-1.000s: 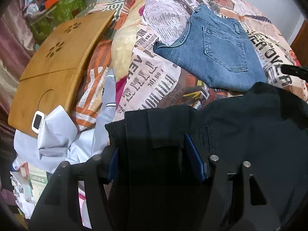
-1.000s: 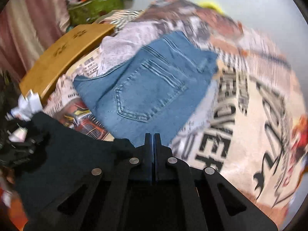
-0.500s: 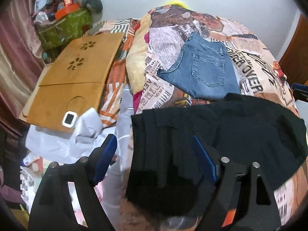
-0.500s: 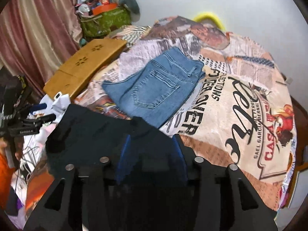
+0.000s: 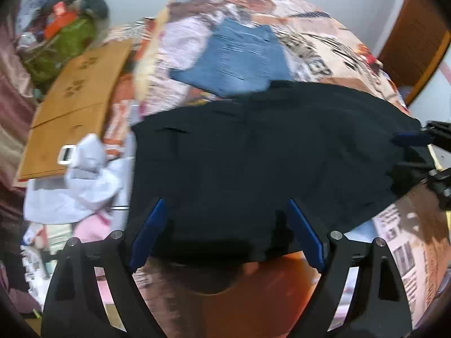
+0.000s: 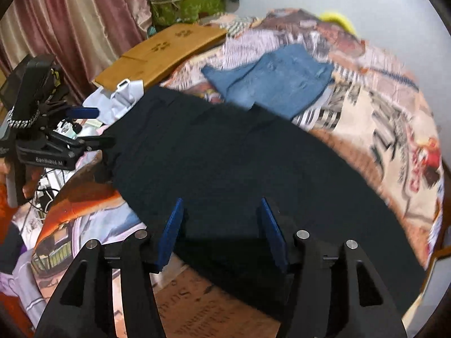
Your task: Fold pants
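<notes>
The black pants [image 5: 262, 157] lie flat on the bed [image 6: 394, 129], their long axis running across it from the left edge toward the right, roughly crosswise to the way both grippers point. In the right wrist view the pants [image 6: 225, 169] stretch as a broad dark band from the bed's left edge, near the white garment [image 6: 124, 95], down to the lower right. The cloth is plain, very dark and matte; faint seams and what may be a pocket slit show near the left end, but blur and the dark colour hide most detail, so waistband and leg ends cannot be told apart with certainty.

The left gripper [image 5: 225, 233] is opening, its blue pads wide apart over the near edge of the pants, pressing on nothing. The right gripper [image 6: 222, 231] is also opening, about half spread, pads clear of the cloth below them.

Beyond the pants, toward the far edge, lies a folded pair of blue jeans [image 5: 239, 59], its near corner just meeting the black cloth. A wooden board [image 5: 76, 104] sits at the bed's left side. Both views are smeared with motion, and the printed bedcover's lettering is hard to read
</notes>
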